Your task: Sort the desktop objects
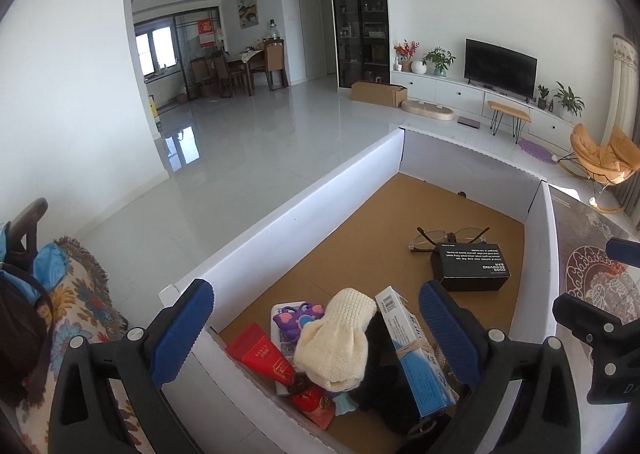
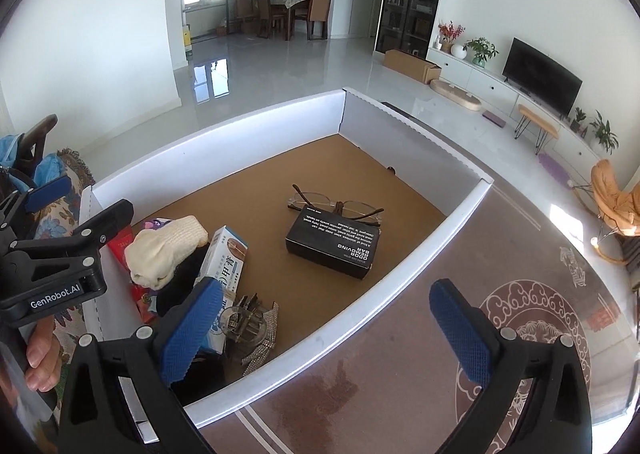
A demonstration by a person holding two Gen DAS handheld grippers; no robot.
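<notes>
Your biggest landmark is the white-walled cardboard box point(image 2: 404, 278) with its brown floor, sitting on the patterned table point(image 2: 520, 294); everything you need to sort lies inside it. Near the middle of the box rests the black carton point(image 2: 334, 244), and a pair of glasses point(image 2: 340, 205) lies against the carton's far edge, one arm draped over it. In the box's near left corner you have a crowded heap: a cream knitted sock point(image 2: 164, 252) on top, a blue-and-white packet point(image 2: 226, 258) leaning against it, a red packet point(image 1: 262, 354) and a purple toy point(image 1: 298, 314) tucked underneath, and a glittery clip bundle point(image 2: 252, 324) beside them. Your left gripper point(image 1: 316, 334) hangs over that heap with its fingers spread wide and nothing held; your right gripper point(image 2: 328, 330) is just as wide and empty, straddling the box's near wall. The likely trouble lies in the heap: close on the soft sock and you may drag the leaning packet along or topple it. Reaching for the carton could catch the glasses arm and bend or fling the frames.
</notes>
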